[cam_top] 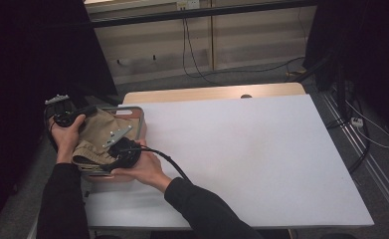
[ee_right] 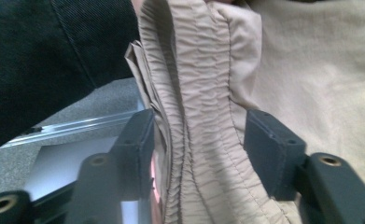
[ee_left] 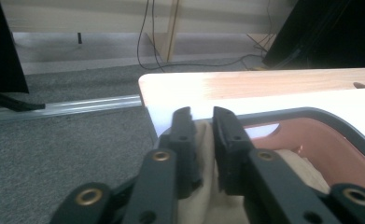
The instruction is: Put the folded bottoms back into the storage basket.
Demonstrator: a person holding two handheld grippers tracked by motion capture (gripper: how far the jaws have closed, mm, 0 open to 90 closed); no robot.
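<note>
Currently: beige garment (cam_top: 98, 137) lying in tray (cam_top: 141, 122), beneath both grippers. Left gripper (ee_left: 202, 128) jaws narrowly parted, cloth fold between, unpinched. Right gripper (ee_right: 199, 140) jaws spread wide, astride gathered waistband (ee_right: 196, 116).

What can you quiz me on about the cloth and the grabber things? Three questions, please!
1. True or false: the crumpled beige fabric garment lies in the middle of the white rectangular table.
2. Pick one: what sits between the jaws of the right gripper?
A) a black cable
B) the garment's gathered elastic band
C) nothing at all
3. Fill in: the garment rests in a grey-rimmed, reddish-brown ____ at the table's left edge.

Key:
1. False. It is at the left edge.
2. B.
3. tray.
</note>
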